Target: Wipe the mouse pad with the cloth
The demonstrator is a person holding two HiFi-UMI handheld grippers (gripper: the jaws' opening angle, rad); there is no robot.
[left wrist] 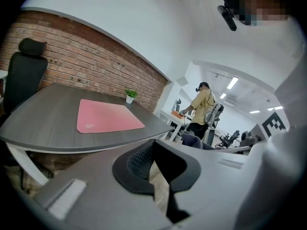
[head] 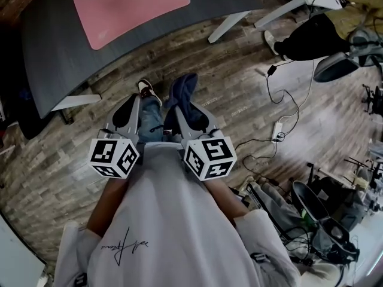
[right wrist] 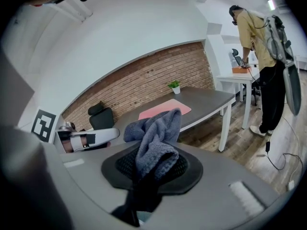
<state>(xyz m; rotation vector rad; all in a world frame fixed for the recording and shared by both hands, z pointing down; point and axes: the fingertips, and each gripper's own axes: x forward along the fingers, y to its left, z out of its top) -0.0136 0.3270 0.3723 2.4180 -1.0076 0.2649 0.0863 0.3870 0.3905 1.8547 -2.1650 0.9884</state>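
Note:
A pink mouse pad (head: 128, 8) lies flat on the dark grey desk (head: 54, 46), well ahead of me across the wooden floor. It also appears in the left gripper view as the pink mouse pad (left wrist: 108, 116) and, far off, in the right gripper view (right wrist: 165, 108). A blue-grey cloth (right wrist: 156, 140) is pinched in my right gripper (right wrist: 153, 166), bunching up above the jaws; from the head view the cloth (head: 182, 91) droops over the gripper (head: 190, 109). My left gripper (head: 130, 109) is held beside it, jaws together on nothing (left wrist: 154, 150). Both grippers are close to my body.
A person in a yellow shirt (right wrist: 259, 37) stands at a white desk to the right. A black office chair (left wrist: 24, 75) and a small potted plant (left wrist: 129, 95) are by the brick wall. Cables and a power strip (head: 278, 130) lie on the floor; chairs and gear crowd the right.

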